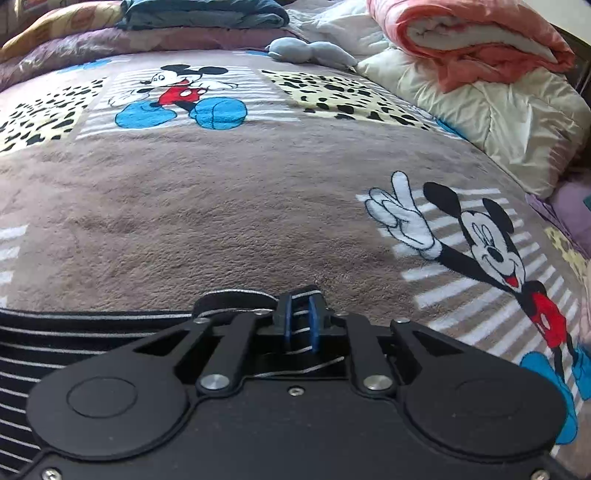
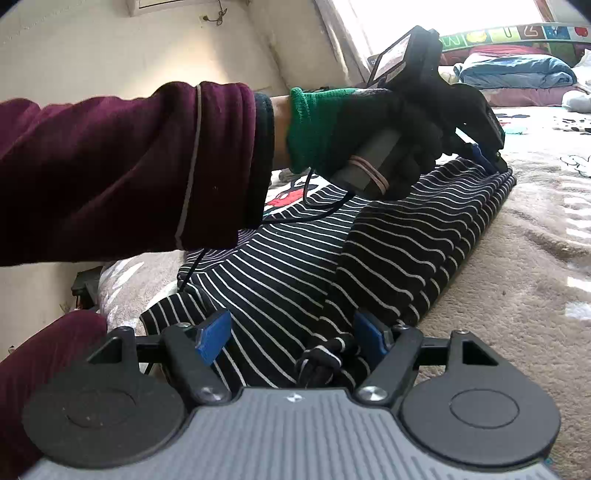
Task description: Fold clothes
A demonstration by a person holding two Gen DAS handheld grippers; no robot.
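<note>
A black garment with thin white stripes (image 2: 406,236) lies folded into a long band on the bed. In the right wrist view my right gripper (image 2: 291,338) stands open at its near end, and a bunched corner of the cloth (image 2: 325,358) rests by the right pad. A gloved hand (image 2: 369,125) holds my left gripper (image 2: 487,158) at the garment's far corner. Seen from the left wrist, the left gripper (image 1: 300,321) has its blue pads a narrow gap apart, with the striped cloth (image 1: 55,350) lying in and under that gap, not pinched.
A brown Mickey Mouse blanket (image 1: 221,206) covers the bed. Behind it sit a rolled pink quilt (image 1: 472,40), a cream duvet (image 1: 498,118), a grey plush toy (image 1: 310,50) and folded blue clothes (image 1: 207,14). A maroon sleeve (image 2: 129,166) crosses the right wrist view.
</note>
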